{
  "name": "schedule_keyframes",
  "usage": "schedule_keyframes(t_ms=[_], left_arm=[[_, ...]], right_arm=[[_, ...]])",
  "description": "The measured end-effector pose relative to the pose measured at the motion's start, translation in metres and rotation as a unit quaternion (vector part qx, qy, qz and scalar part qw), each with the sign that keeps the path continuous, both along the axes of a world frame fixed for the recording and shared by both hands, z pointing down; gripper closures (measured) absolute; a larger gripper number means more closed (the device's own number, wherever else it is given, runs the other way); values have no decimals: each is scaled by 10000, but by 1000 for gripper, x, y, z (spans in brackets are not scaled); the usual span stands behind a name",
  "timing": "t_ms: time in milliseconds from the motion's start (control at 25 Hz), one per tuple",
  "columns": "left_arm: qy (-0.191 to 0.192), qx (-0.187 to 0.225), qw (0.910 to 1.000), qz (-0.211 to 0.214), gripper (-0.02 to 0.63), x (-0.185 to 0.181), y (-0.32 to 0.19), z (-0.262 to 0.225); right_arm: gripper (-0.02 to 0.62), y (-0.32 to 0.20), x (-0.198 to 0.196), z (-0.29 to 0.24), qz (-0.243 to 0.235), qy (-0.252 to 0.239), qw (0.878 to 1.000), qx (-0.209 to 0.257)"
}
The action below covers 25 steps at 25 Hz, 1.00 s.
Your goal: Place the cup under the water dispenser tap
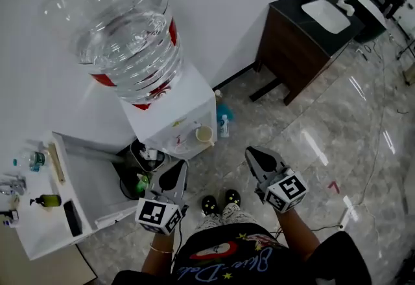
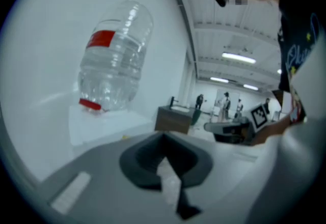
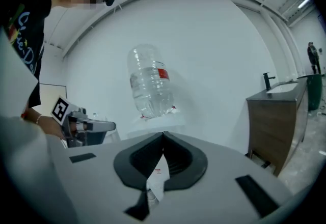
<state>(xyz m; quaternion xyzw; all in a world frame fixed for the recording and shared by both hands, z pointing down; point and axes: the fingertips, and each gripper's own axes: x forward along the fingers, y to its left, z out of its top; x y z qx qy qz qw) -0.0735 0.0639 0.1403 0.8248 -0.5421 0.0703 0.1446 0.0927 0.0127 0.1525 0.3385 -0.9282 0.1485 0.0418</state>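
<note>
A pale cup (image 1: 204, 135) stands on the front ledge of the white water dispenser (image 1: 188, 99), which carries a big clear bottle (image 1: 133, 50) with a red label. My left gripper (image 1: 180, 166) is held in the air just short of the dispenser's front, its jaws shut and empty. To the right of the cup, my right gripper (image 1: 250, 151) is also shut with nothing in it. In the left gripper view the jaws (image 2: 163, 135) meet below the bottle (image 2: 114, 60). The right gripper view shows its jaws (image 3: 163, 134) touching, with the bottle (image 3: 150, 83) straight ahead.
A white open cabinet (image 1: 84, 193) with small bottles stands at the left, and a black bin (image 1: 139, 159) sits beside the dispenser. A blue bottle (image 1: 224, 118) is on the glossy floor. A dark wooden vanity (image 1: 301, 37) with a white basin is at the far right.
</note>
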Motion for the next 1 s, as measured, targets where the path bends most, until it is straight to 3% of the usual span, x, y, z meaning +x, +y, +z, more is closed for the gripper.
schedule_keyframes(t_ms=[120, 280, 520, 680, 840, 1000], left_arm=[[-17, 403, 9992, -57, 618, 6, -9, -44], [-147, 816, 9964, 178, 618, 17, -12, -78], [-59, 568, 9983, 125, 618, 21, -2, -60], [-225, 508, 9983, 148, 618, 22, -4, -55], [82, 569, 9982, -151, 618, 9, -3, -61], [0, 596, 9976, -343, 618, -1, -1, -61]], right_arm=[[583, 15, -7, -37, -224, -116, 9996, 137], [583, 22, -20, -62, -320, -448, 9982, 257], [583, 30, -18, -53, -272, -591, 9978, -144], [583, 27, -13, -51, -276, -530, 9981, -159], [583, 24, -18, -52, -349, -636, 9972, -179], [583, 24, -26, -58, -485, -797, 9955, -134]])
